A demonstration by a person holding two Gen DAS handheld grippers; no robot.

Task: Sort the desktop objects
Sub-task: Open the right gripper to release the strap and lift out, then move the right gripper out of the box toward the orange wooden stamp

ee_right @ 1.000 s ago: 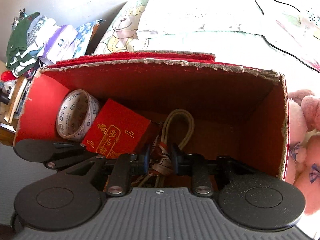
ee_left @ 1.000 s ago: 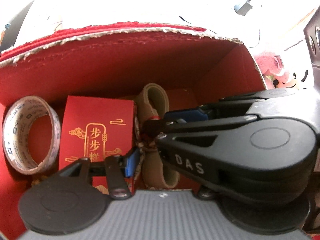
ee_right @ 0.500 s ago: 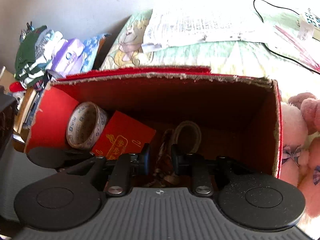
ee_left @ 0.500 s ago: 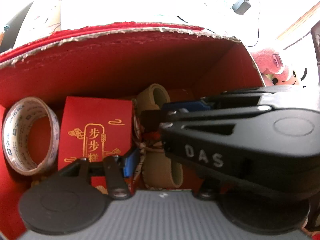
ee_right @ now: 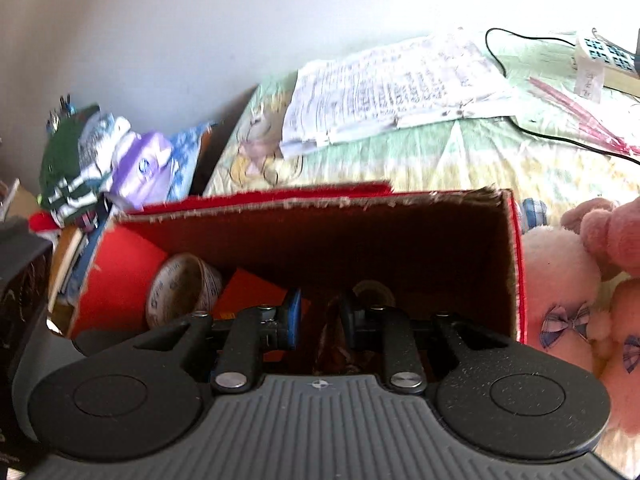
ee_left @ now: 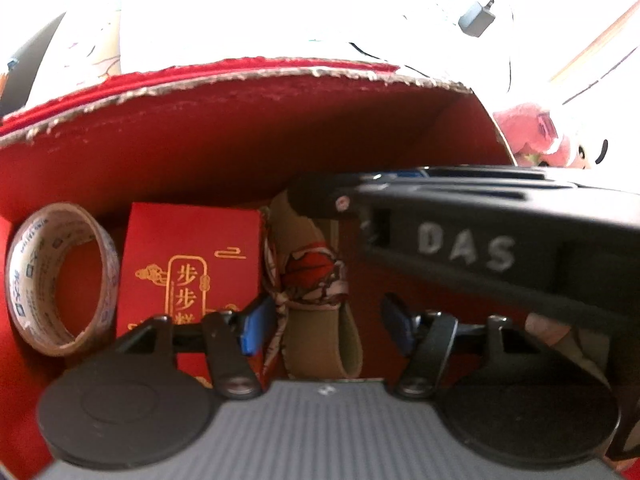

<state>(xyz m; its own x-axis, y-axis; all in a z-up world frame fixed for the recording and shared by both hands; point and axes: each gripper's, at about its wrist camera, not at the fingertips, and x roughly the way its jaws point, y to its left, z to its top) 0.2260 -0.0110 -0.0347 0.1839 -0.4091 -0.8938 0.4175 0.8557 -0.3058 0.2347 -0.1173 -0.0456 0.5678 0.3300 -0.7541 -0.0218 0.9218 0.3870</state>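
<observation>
An open red cardboard box [ee_left: 240, 128] holds a roll of printed tape [ee_left: 26, 280] at the left, a red envelope [ee_left: 192, 248] with gold characters, and a tan strap loop [ee_left: 316, 344] with a red patterned scarf [ee_left: 316, 272] tied round it. My left gripper [ee_left: 326, 328] hangs open low inside the box, its blue pads either side of the strap and not touching it. My right gripper [ee_right: 322, 320] is open above the box [ee_right: 360, 232], holding nothing. Its black body crosses the left wrist view from the right, hiding the box's right part.
The box stands on a pale green printed cloth. Behind it lie a stack of papers [ee_right: 392, 88], a black cable and a grey charger [ee_left: 476, 20]. Pink and white plush toys [ee_right: 560, 280] press against the box's right wall. Folded clothes [ee_right: 80, 160] are piled at the left.
My right gripper has risen and drawn back from the box floor, leaving the scarf-tied strap lying inside. The left gripper has stayed low in the box, open.
</observation>
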